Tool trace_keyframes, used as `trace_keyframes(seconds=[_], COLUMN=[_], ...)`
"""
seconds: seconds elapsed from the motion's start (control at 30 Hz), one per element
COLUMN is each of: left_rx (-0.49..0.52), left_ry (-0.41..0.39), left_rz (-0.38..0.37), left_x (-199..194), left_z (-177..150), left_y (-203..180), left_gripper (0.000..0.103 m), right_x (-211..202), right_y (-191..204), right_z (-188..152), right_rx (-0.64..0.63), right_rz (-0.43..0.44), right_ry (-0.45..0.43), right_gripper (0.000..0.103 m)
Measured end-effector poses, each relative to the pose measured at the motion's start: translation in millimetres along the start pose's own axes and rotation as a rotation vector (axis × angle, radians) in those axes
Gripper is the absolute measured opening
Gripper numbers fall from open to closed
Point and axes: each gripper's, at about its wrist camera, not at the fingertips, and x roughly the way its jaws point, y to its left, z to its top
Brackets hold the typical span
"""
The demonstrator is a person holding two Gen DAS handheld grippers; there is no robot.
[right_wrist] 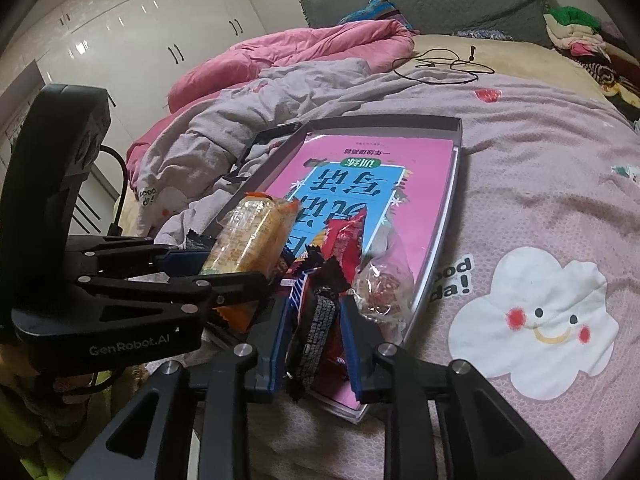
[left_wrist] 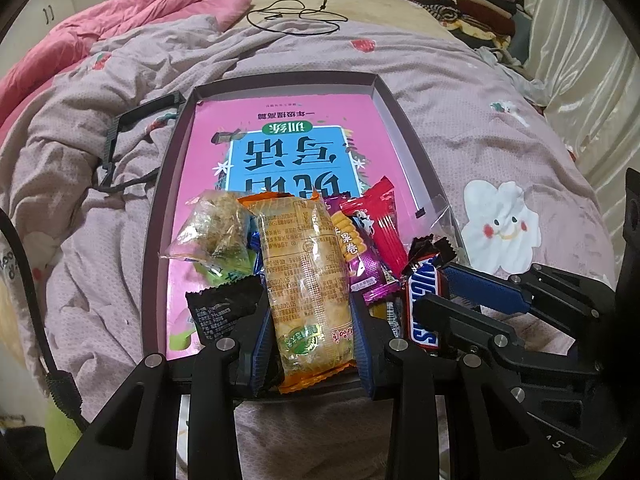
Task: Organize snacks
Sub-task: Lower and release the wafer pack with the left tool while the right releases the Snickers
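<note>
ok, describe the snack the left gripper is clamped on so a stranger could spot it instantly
On the bed, find the shallow tray lined with a pink workbook; the snacks are heaped at its near end. The left gripper pinches the long clear-wrapped cake lying lengthwise on top of the heap. It is the biggest packet, pale yellow with orange crimped ends, unlike the Snickers bar and red wafer stick beside it.

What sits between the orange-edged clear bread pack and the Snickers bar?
Left wrist view: beside the orange-edged clear bread pack, a purple wafer-roll packet, with a red striped wrapper behind it.
</note>
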Motion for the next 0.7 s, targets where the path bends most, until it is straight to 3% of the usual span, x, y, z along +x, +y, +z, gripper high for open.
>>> trace_keyframes(seconds=[0.7], left_rx=[0.000], left_ry=[0.000], left_rz=[0.010], left_x=[-1.4], left_z=[0.3], left_y=[1.5], left_gripper=[0.037], right_x=[-3.7], right_y=[3.9], right_z=[0.4], right_rx=[-0.034], right_rz=[-0.058], right_ry=[0.002], right_gripper=[0.030])
